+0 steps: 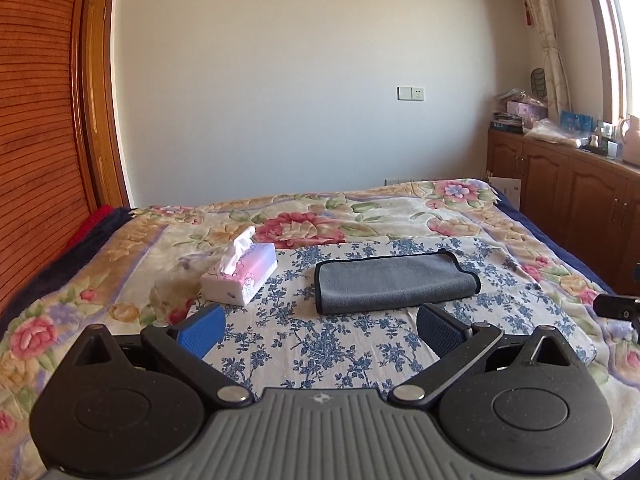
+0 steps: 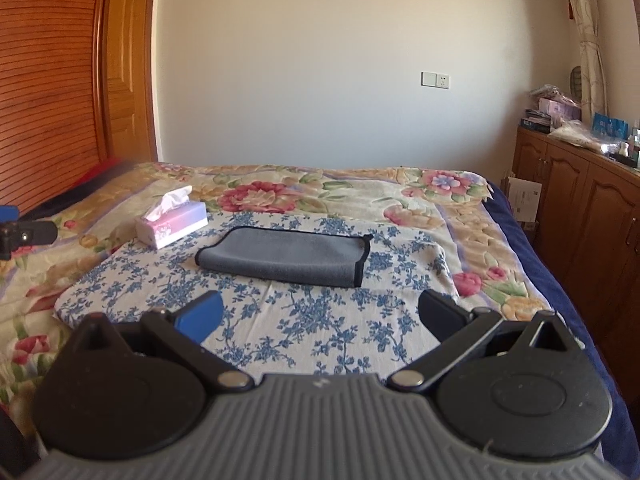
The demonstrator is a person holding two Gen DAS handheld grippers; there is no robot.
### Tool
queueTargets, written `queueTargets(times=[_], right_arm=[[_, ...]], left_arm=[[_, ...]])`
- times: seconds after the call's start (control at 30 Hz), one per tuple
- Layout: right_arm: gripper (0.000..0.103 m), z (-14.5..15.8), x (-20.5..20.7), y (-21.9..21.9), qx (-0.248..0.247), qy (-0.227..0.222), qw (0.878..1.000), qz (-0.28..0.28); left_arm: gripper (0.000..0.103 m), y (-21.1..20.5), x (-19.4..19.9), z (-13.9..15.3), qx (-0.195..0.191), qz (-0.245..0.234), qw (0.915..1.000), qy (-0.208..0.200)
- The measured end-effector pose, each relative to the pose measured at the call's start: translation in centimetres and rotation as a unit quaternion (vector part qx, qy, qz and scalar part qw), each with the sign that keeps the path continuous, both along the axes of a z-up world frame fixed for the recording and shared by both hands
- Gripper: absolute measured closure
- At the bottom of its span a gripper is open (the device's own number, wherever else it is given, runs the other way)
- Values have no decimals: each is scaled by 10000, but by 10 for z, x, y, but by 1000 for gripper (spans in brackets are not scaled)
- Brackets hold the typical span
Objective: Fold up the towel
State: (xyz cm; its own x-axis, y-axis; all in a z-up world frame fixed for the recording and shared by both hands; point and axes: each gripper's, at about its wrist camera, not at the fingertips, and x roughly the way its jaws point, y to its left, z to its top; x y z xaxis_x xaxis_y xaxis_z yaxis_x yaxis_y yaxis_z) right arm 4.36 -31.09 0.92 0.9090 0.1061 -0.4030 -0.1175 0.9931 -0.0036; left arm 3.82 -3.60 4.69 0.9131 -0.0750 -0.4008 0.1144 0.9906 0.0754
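A grey towel (image 1: pixel 394 282) with dark trim lies folded flat on a blue-flowered white cloth (image 1: pixel 320 340) on the bed. It also shows in the right wrist view (image 2: pixel 286 255). My left gripper (image 1: pixel 320 330) is open and empty, held a little short of the towel's near edge. My right gripper (image 2: pixel 320 316) is open and empty, also short of the towel. A part of the right gripper shows at the right edge of the left wrist view (image 1: pixel 618 306), and a part of the left gripper at the left edge of the right wrist view (image 2: pixel 24 234).
A pink and white tissue box (image 1: pixel 242 274) stands left of the towel, also in the right wrist view (image 2: pixel 172 222). A floral blanket (image 1: pixel 360 208) covers the bed. A wooden headboard (image 1: pixel 36 160) is at the left, wooden cabinets (image 1: pixel 568 184) at the right.
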Motion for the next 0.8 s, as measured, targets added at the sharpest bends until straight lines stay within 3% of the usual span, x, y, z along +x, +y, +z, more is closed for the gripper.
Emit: queueTargets(times=[0.2, 0.8], right_arm=[[0, -6, -12, -5, 112, -213, 9996, -156], [0, -16, -23, -8, 172, -225, 9993, -231]], left_arm=[[0, 1, -7, -15, 105, 9, 9999, -56], [0, 12, -22, -40, 30, 232, 9997, -2]])
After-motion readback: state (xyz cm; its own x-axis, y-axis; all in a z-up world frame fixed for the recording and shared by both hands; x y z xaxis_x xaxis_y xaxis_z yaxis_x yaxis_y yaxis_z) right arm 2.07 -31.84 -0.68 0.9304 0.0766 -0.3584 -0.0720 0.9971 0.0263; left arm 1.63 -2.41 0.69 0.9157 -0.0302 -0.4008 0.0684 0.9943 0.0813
